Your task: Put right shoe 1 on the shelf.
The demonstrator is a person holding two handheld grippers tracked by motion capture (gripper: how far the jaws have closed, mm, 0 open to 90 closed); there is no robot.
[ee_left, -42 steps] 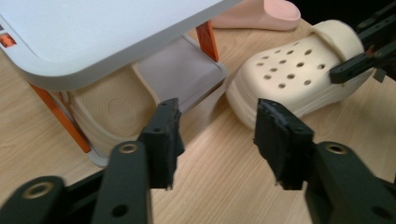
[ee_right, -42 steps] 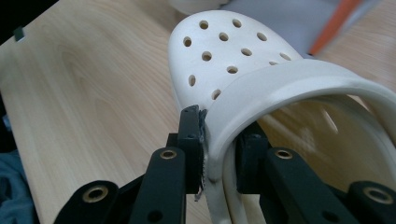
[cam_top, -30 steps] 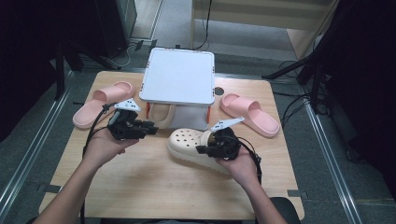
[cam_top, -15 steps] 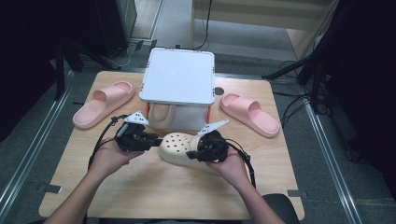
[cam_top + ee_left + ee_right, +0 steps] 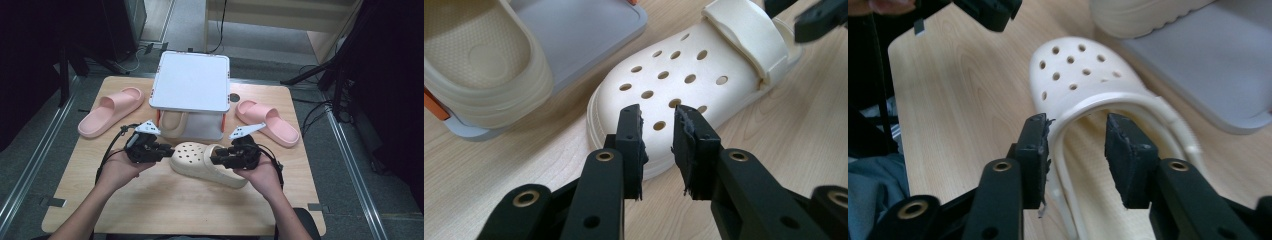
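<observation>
A cream clog (image 5: 207,162) with holes lies on the wooden table (image 5: 150,205), toe to the left. My left gripper (image 5: 162,150) is at its toe. In the left gripper view the jaws (image 5: 658,112) hover over the perforated toe (image 5: 694,65) with a narrow gap, and they have just been closing with nothing pinched. My right gripper (image 5: 217,159) is at the heel end. In the right gripper view its jaws (image 5: 1075,125) straddle the rim of the clog (image 5: 1073,65) without pressing on it, and they have just been opening.
A white-topped grey rack (image 5: 190,82) stands behind the clog, with a second cream clog (image 5: 172,122) on its lower shelf (image 5: 584,30). One pink slipper (image 5: 107,112) lies at the left, another (image 5: 267,120) at the right.
The right gripper carried the clog left toward the table's middle, then loosened its jaws. The left gripper came in from the left to the clog's toe.
</observation>
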